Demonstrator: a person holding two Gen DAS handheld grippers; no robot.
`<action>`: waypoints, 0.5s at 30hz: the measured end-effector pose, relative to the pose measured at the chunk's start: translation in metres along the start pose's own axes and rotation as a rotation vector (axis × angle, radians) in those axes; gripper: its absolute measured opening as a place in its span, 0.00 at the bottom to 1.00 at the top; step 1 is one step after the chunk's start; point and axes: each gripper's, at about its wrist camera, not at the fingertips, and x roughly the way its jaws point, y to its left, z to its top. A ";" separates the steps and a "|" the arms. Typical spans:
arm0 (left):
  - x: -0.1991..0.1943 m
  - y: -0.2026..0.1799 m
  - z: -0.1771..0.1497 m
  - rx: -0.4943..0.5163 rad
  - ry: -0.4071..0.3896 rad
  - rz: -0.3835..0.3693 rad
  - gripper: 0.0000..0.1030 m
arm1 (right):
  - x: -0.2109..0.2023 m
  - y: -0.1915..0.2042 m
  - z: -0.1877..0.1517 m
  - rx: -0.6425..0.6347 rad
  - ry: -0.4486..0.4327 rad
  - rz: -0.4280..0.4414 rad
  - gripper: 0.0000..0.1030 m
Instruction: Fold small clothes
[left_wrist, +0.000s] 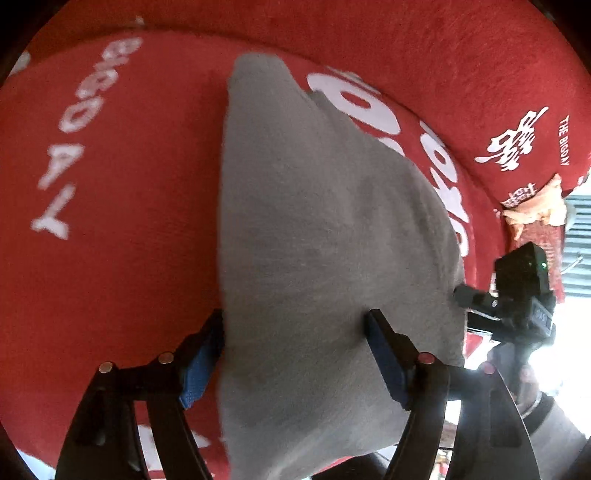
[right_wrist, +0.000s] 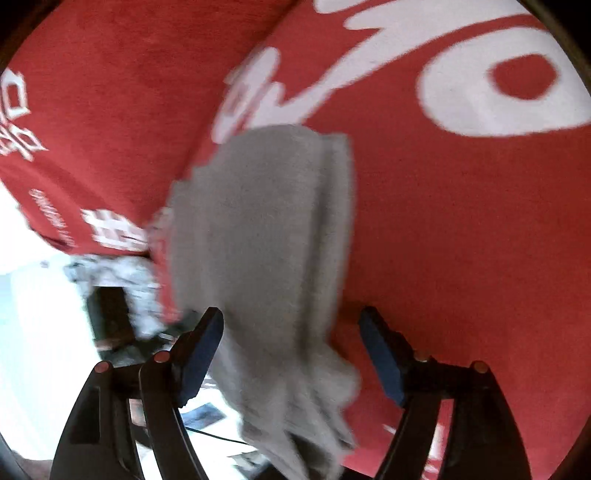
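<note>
A small grey garment (left_wrist: 314, 240) lies on a red cloth-covered surface (left_wrist: 129, 221) with white lettering. In the left wrist view it runs between the fingers of my left gripper (left_wrist: 295, 354), whose jaws stand wide apart with the cloth loose between them. My right gripper (left_wrist: 465, 295) shows at the garment's right edge in that view. In the right wrist view the same garment (right_wrist: 266, 229) hangs bunched between the wide-apart fingers of my right gripper (right_wrist: 291, 354). The frame is blurred.
The red surface (right_wrist: 461, 240) drops off at its edge, with a bright floor area (right_wrist: 37, 314) and dark objects below. A crumpled orange-pink cloth (left_wrist: 535, 210) lies at the far right edge. The person's hand (left_wrist: 524, 373) holds the right gripper.
</note>
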 end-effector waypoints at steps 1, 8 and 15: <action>0.005 -0.005 -0.001 0.002 -0.001 0.004 0.73 | 0.006 0.003 0.002 0.005 0.010 0.046 0.77; -0.022 -0.017 -0.015 0.009 -0.034 -0.034 0.49 | 0.039 0.029 -0.005 -0.021 0.143 0.163 0.44; -0.060 -0.023 -0.035 0.038 -0.118 -0.012 0.49 | 0.023 0.058 -0.011 -0.114 0.176 0.223 0.44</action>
